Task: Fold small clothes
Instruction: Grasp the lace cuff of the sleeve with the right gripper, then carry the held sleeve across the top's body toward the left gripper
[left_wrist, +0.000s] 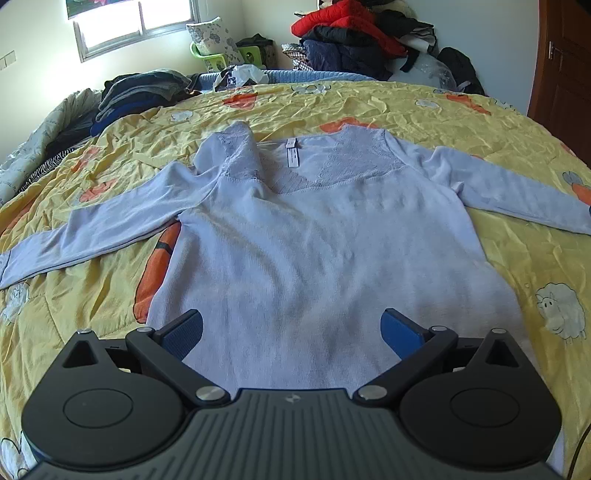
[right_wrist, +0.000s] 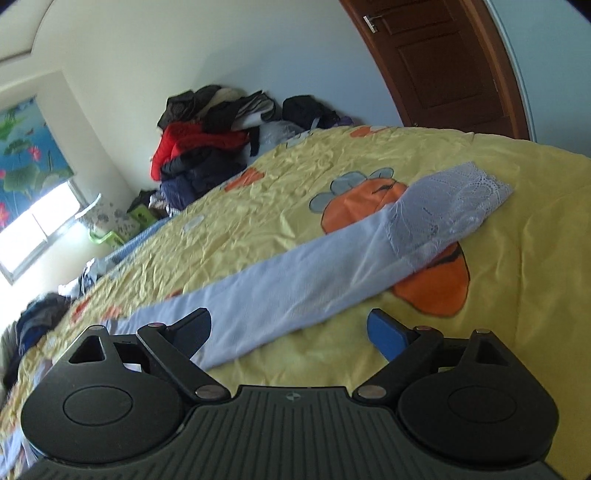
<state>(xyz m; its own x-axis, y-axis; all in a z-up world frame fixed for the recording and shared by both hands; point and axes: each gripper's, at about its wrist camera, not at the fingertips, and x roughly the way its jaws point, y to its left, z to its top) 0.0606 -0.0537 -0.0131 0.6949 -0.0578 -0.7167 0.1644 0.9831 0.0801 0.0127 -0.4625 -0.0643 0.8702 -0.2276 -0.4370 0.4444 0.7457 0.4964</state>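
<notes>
With both my left fingers (left_wrist: 291, 332) and right fingers (right_wrist: 290, 332) wide and empty, I should pinch the sleeve (right_wrist: 295, 280) at its lace cuff (right_wrist: 450, 206) and fold it flat across the top (left_wrist: 314, 251).

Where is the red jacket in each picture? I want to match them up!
Left wrist view: the red jacket sits on top of the clothes pile at the top, right of middle, behind the bed.
Right wrist view: the red jacket is left of middle, in the upper half, on the same pile against the wall.
Shared landmark: the brown door, to the right of the pile in both.
</notes>
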